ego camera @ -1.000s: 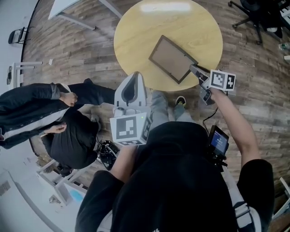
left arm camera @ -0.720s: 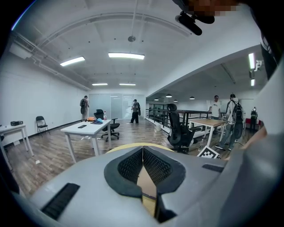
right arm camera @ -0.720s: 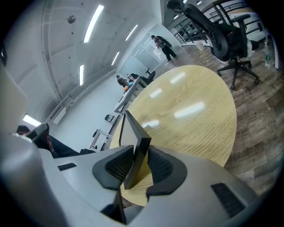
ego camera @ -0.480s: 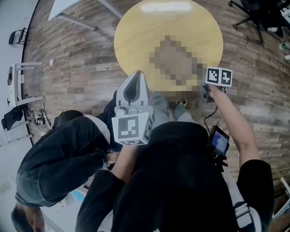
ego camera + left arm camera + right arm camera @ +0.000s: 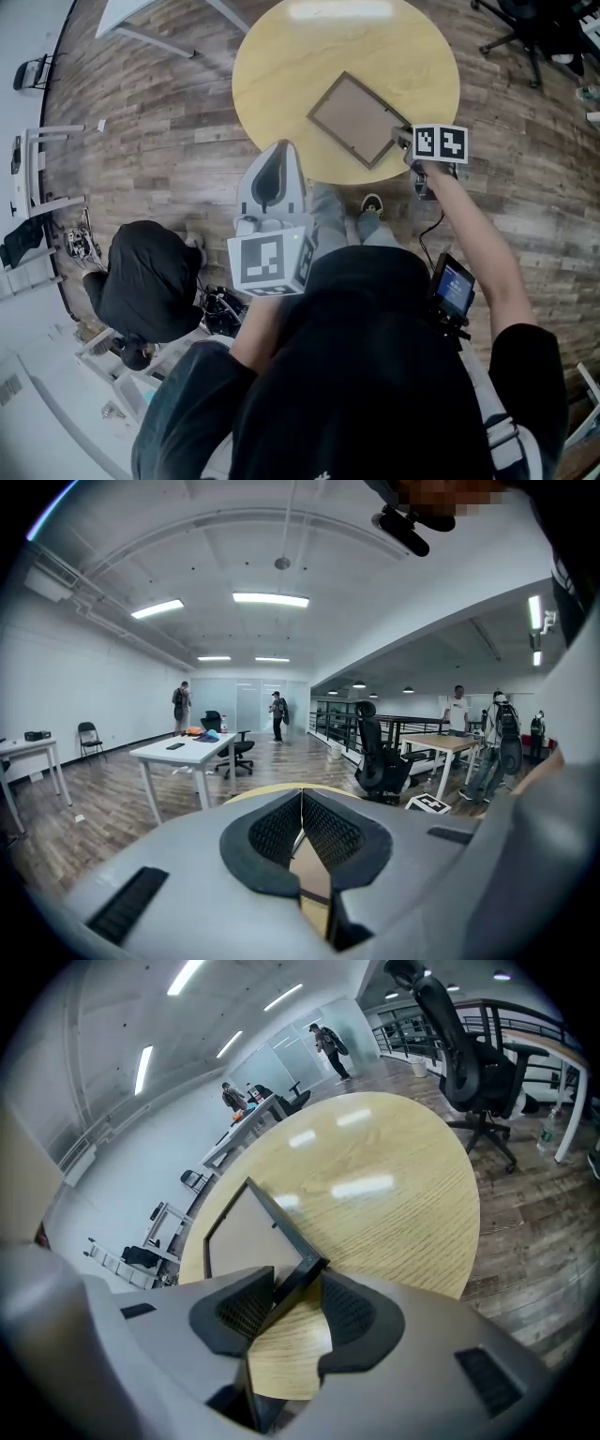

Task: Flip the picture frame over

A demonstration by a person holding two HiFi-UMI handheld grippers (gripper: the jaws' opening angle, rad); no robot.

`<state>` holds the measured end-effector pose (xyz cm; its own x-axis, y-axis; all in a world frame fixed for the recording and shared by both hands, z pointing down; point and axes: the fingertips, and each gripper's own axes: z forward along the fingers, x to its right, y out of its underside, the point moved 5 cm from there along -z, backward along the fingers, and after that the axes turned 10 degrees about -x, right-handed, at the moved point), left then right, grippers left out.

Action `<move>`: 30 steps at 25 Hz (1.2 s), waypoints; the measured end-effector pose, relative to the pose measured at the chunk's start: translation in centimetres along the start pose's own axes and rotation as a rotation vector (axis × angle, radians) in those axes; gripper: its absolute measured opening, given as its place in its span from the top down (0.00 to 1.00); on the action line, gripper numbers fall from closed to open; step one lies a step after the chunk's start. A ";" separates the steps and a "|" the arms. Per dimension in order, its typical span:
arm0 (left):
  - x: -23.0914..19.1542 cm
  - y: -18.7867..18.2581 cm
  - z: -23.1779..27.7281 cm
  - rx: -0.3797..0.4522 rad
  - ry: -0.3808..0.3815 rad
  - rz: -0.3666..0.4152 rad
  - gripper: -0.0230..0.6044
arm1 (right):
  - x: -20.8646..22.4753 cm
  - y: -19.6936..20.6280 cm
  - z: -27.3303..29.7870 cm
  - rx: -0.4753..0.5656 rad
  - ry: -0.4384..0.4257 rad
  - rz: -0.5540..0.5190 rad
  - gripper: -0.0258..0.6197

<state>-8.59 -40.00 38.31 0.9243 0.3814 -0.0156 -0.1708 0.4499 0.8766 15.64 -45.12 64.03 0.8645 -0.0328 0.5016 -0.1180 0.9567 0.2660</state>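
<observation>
Frame (image 5: 356, 119): dark rectangle on round wood table (image 5: 281, 66); right claw (image 5: 295, 1286) opening round corner; left claw (image 5: 302, 808) clenched

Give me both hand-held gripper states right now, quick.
Left hand-held gripper: closed, nothing between its jaws.
Right hand-held gripper: open; its jaws have just been opening, and a corner of the picture frame sits between them, unclamped.

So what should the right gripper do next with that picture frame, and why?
Probably draw the right gripper straight back, off the picture frame. Its jaws have just been opening and now stand apart around the frame's near corner without clamping it. The frame seems to lie flat on the round table, so it looks released.
</observation>
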 end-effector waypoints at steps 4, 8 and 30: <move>0.1 -0.1 0.2 0.001 0.001 -0.004 0.93 | -0.2 -0.5 0.2 -0.023 0.064 -0.027 0.70; -0.1 -0.3 -0.2 0.008 0.001 -0.011 0.93 | -1.2 -0.5 0.4 -0.063 0.181 -0.153 0.68; 0.5 -2.6 -0.1 0.094 0.042 -0.003 0.93 | -16.8 -5.5 -12.2 0.499 0.227 -0.977 0.85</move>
<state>-7.71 -40.92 35.94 0.9092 0.4147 -0.0368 -0.1333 0.3737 0.9179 7.72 -46.31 44.12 0.7562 -0.6043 -0.2510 0.5211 0.3241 0.7895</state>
